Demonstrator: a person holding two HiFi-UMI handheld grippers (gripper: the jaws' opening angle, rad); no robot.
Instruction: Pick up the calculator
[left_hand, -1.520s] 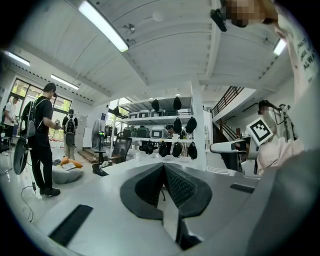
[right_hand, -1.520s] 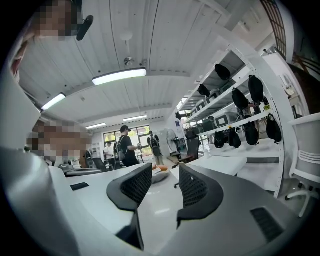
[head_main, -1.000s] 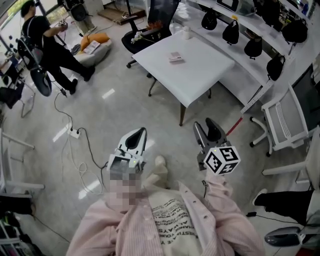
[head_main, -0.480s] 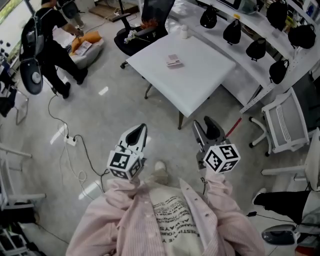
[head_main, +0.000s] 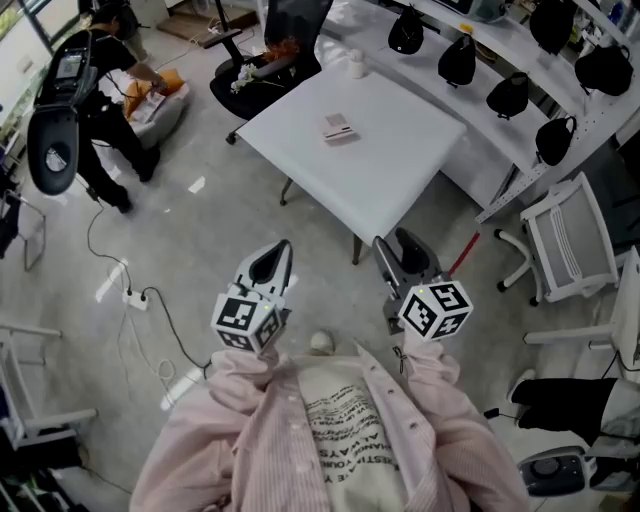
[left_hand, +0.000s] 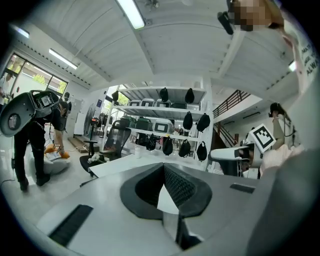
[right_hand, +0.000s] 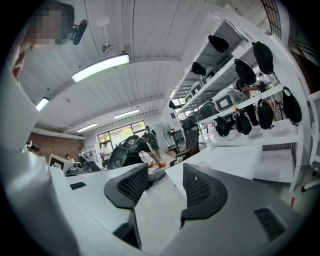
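The left gripper (head_main: 272, 262) has its jaws closed together on nothing, while the right gripper (head_main: 398, 252) has its jaws apart and empty. Both hang over the floor, short of the near edge of the white table (head_main: 400, 150). The calculator (head_main: 338, 127) lies flat on the table, toward its far side. A white cup (head_main: 355, 68) stands at the table's far corner, and a black chair (head_main: 270, 60) sits just beyond it.

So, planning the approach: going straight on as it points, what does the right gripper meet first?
Likely the near edge of the white table, ahead of the right gripper; depth is unclear.
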